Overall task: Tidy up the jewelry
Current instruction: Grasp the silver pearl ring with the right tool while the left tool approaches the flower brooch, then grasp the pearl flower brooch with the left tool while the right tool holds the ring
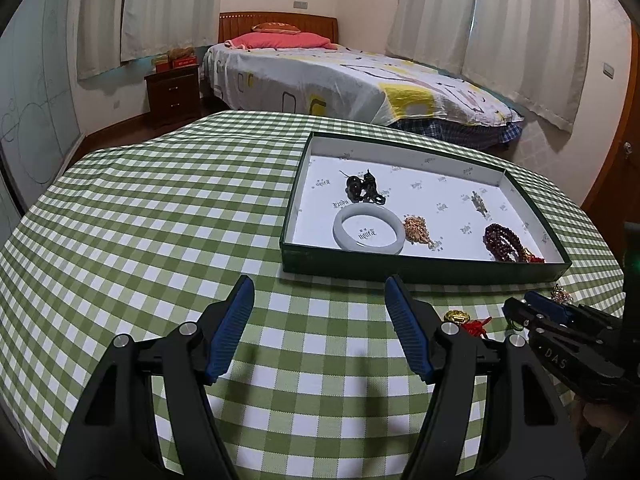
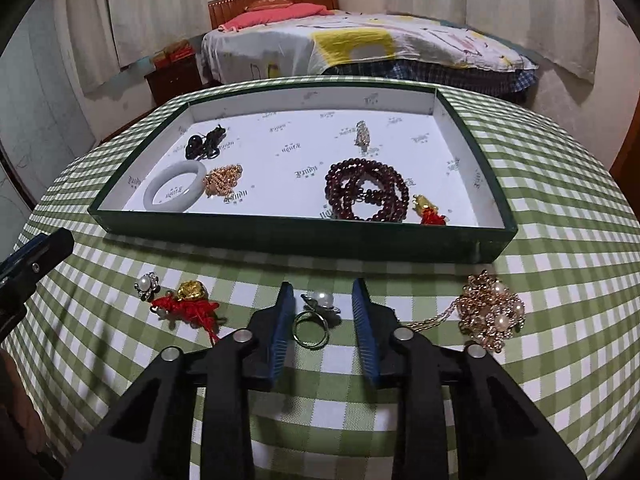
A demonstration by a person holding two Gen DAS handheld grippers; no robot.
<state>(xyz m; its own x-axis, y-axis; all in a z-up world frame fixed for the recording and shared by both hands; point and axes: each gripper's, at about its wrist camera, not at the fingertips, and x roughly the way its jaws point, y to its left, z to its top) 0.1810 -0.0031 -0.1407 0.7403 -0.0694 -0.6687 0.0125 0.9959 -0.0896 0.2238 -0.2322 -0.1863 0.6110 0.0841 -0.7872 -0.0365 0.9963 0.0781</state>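
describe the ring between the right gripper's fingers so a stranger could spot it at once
On the checked tablecloth, in front of the green tray, four pieces lie loose. The ring lies between the open right gripper fingers. It alone has a plain round band, topped by a pearl.

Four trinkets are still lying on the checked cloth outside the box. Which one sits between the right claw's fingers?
The pearl ring. It lies in the gap of the open right gripper, while the pearl brooch, red-tasselled gold charm and gold pearl cluster lie off to the sides.
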